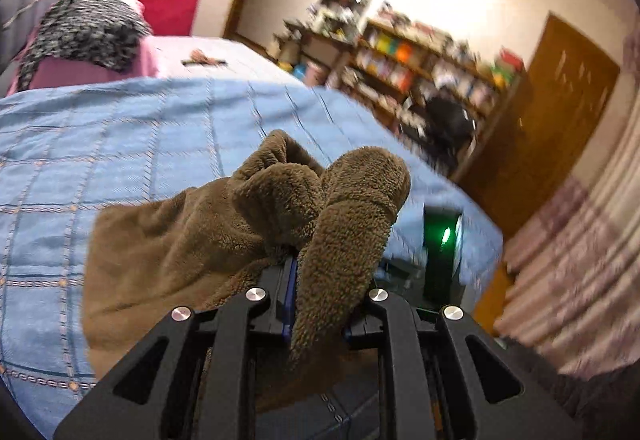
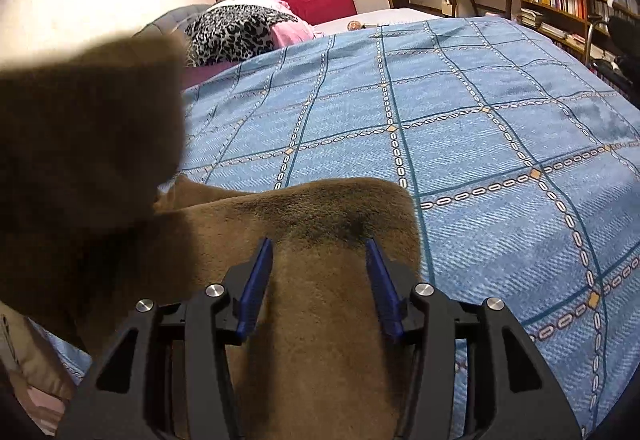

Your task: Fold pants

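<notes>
Left claw point(image 1: 316, 280): jaws nearly closed, clamped on bunched fold of brown fleece pants point(image 1: 208, 240); cloth humps up ahead of the claw and drapes left of it onto blue checked bedspread point(image 1: 120, 136).

Right claw point(image 2: 318, 252): jaws about half apart, blue pads point(image 2: 256, 288) straddle flat pants panel without pressing it; nothing gripped.

Pants point(image 2: 320, 304) lie under and ahead of right claw on bedspread point(image 2: 480, 160); raised blurred fold hangs left of it.
</notes>
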Action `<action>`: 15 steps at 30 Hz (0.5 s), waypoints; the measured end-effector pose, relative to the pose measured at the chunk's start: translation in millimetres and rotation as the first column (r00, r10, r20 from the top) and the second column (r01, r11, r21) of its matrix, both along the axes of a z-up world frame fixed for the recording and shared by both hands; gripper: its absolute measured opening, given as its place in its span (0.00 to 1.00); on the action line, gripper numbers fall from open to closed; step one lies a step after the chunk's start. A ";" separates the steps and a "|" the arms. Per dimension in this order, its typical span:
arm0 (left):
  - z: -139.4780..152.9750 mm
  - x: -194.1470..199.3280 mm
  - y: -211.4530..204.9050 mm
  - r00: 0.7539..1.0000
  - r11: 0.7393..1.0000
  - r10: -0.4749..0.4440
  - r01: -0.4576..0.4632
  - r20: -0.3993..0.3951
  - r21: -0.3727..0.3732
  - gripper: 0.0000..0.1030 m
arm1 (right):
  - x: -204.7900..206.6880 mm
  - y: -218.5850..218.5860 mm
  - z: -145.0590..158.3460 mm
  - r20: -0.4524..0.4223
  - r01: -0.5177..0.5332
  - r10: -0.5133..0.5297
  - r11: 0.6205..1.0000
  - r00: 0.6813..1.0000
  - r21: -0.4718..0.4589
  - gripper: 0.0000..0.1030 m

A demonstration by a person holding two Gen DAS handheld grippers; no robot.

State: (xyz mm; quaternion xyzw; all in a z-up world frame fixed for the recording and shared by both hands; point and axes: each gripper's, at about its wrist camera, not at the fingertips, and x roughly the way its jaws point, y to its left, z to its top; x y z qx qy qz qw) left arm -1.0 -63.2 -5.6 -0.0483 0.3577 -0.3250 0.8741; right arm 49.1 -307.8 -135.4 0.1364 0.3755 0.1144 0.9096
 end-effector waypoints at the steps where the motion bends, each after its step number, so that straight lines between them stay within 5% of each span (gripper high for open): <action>1: -8.0 -1.2 -10.2 1.000 0.999 -0.022 0.022 -0.010 0.024 0.15 | -2.8 -2.4 1.1 0.004 0.004 -0.004 1.000 1.000 0.001 0.48; 10: -63.3 -4.0 -48.4 0.991 0.982 -0.086 0.102 -0.103 0.158 0.21 | -16.8 -29.7 7.3 0.006 0.056 -0.056 0.998 0.998 0.039 0.48; 12: -66.2 -4.7 -46.4 0.987 0.980 -0.099 0.119 -0.125 0.159 0.30 | -18.9 -35.6 7.8 -0.004 0.064 -0.064 0.995 0.998 0.071 0.48; 14: -62.3 -6.4 -42.2 0.980 0.981 -0.141 0.158 -0.141 0.117 0.56 | -22.9 -39.3 10.0 -0.011 0.067 -0.067 0.992 0.998 0.109 0.48; 15: -60.6 -10.1 -41.8 0.977 0.980 -0.163 0.177 -0.137 0.096 0.60 | -25.5 -39.8 12.4 -0.008 0.064 -0.064 0.990 0.998 0.123 0.48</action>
